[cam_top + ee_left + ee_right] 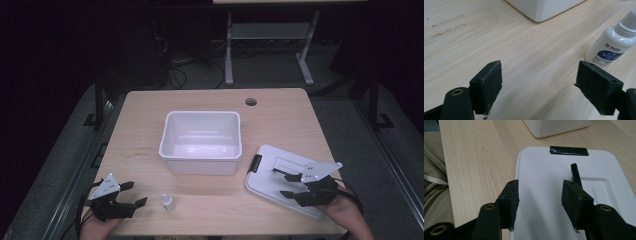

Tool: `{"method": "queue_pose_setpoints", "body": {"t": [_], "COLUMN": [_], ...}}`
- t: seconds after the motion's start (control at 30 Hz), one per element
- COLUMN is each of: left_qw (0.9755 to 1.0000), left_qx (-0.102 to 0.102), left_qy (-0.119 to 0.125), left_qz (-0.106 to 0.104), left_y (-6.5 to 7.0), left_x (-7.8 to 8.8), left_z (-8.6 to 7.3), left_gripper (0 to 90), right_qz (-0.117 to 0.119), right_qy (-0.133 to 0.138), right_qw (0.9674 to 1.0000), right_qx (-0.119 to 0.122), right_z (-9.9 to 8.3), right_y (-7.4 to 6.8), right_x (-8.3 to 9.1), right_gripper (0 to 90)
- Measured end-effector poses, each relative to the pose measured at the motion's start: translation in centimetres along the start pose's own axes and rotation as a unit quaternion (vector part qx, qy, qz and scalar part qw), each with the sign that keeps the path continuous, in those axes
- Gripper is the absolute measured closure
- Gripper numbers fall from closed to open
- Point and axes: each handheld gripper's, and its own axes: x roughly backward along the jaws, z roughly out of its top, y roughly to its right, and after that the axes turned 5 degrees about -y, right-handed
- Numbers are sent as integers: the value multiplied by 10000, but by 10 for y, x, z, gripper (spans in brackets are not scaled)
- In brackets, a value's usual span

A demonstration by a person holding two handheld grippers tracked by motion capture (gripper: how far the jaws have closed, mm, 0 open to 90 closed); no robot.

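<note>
A white plastic bin (201, 142) stands open at the middle of the wooden table. Its flat white lid (272, 172) lies to the right, with a black latch (256, 163) on the edge nearest the bin. My right gripper (279, 183) hovers over the lid, open, nothing between its pads; in the right gripper view the lid (544, 165) lies under my right gripper (540, 192). A small white bottle (167, 202) stands near the front edge. My left gripper (138, 193) sits just left of it, open and empty. In the left gripper view the bottle (610, 47) stands beyond the right pad (596, 85).
A round cable hole (251, 102) is in the table's far right part. Bare wood lies between the bin and the front edge. The bin's corner (544, 8) shows ahead of the left gripper. A person's trouser leg (432, 192) lies beyond the table edge.
</note>
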Motion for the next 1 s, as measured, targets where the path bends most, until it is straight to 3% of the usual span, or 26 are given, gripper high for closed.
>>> {"method": "queue_pose_setpoints", "body": {"t": [0.07,0.47,0.6,0.63,0.8,0.9,0.93,0.97,1.0], "left_qw": [10000,9989,9976,9967,9938,9905,9905,9884,9884], "left_qx": [4,-403,-560,-629,-826,-960,-960,-1043,-1043], "left_qy": [1,-189,-287,-323,-457,-587,-587,-663,-663], "left_qz": [-12,-137,-282,-402,-591,-795,-795,-880,-880], "left_y": [0,8,12,15,20,25,25,27,27], "left_x": [0,6,10,12,15,15,15,15,15], "left_z": [1,19,23,24,29,35,35,38,38], "left_gripper": [205,223,223,223,229,230,231,232,232], "right_qz": [-20,-100,-118,-114,-110,-112,-119,-120,-120], "right_qy": [-7,-27,-9,-14,-39,-53,-55,-57,-57], "right_qw": [10000,9999,9999,9999,9999,9999,9999,9999,9999], "right_qx": [14,72,69,65,82,89,94,88,88], "right_z": [1,4,6,6,8,10,10,11,11], "right_y": [1,5,6,6,6,6,6,6,6], "right_x": [2,13,14,14,13,14,14,15,15], "right_gripper": [473,457,439,436,424,417,414,411,411]}}
